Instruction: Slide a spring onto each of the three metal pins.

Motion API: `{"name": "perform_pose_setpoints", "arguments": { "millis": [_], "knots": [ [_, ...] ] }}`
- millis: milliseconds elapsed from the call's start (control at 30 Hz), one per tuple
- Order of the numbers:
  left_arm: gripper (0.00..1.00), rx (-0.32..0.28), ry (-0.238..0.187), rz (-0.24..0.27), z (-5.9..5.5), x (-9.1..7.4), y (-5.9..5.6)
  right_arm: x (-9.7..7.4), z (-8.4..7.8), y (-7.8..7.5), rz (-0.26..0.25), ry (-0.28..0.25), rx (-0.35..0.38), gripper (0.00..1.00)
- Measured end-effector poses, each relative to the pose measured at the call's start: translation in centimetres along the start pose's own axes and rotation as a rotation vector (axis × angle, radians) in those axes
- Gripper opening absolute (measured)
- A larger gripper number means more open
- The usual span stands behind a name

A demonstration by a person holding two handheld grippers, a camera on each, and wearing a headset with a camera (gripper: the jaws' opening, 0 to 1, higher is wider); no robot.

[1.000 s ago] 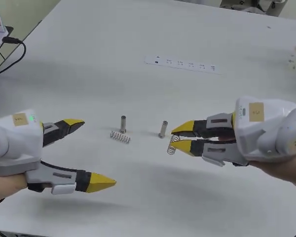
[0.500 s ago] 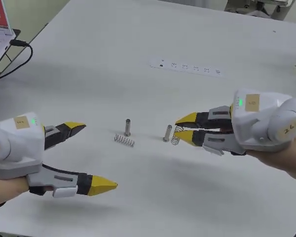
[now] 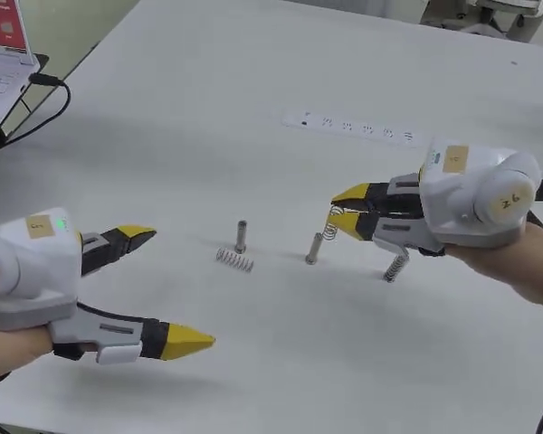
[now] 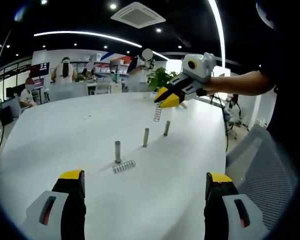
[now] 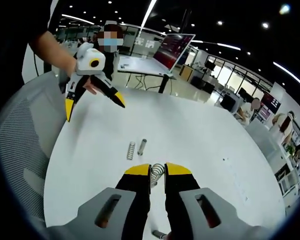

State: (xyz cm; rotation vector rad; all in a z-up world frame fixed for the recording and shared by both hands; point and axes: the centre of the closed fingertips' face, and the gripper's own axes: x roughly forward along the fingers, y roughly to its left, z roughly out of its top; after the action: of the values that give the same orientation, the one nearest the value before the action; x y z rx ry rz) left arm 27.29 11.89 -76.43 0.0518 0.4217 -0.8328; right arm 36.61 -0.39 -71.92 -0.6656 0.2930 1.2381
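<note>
Springs: one small steel coil spring (image 3: 331,220) hangs clamped in yellow-tipped right gripper (image 3: 345,212), above white tabletop (image 3: 190,117), near middle short metal pin (image 3: 314,248). Second spring (image 3: 234,260) lies just beside left pin (image 3: 241,236). Left gripper (image 3: 172,287) jaws wide apart. White power strip (image 3: 353,127) lies beyond, well apart from pins.

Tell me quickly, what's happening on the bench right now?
The right claw is shut on a spring, held in the air near the middle pin. The left claw hangs open, holding nothing. A loose spring lies beside another bare pin. The third pin, below the right claw, seems to wear one already.
</note>
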Motion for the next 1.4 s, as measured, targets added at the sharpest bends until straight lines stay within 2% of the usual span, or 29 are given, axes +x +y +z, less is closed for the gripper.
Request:
{"name": "perform_pose_setpoints", "arguments": {
  "millis": [367, 767, 1400],
  "knots": [
    [0.98, -0.007, -0.001, 0.013, -0.3, -0.5, 0.4, 1.1, -0.5, -0.9, -0.016, 0.011, 0.041, 0.07],
    [0.98, -0.015, -0.005, 0.017, -0.3, -0.6, 0.4, 2.1, -1.8, -1.0, -0.012, 0.039, 0.056, 0.07],
    [0.98, -0.035, -0.006, 0.035, -0.8, -1.0, 0.8, 3.0, -2.6, -0.5, 0.006, 0.057, 0.056, 0.07]
  ]
}}
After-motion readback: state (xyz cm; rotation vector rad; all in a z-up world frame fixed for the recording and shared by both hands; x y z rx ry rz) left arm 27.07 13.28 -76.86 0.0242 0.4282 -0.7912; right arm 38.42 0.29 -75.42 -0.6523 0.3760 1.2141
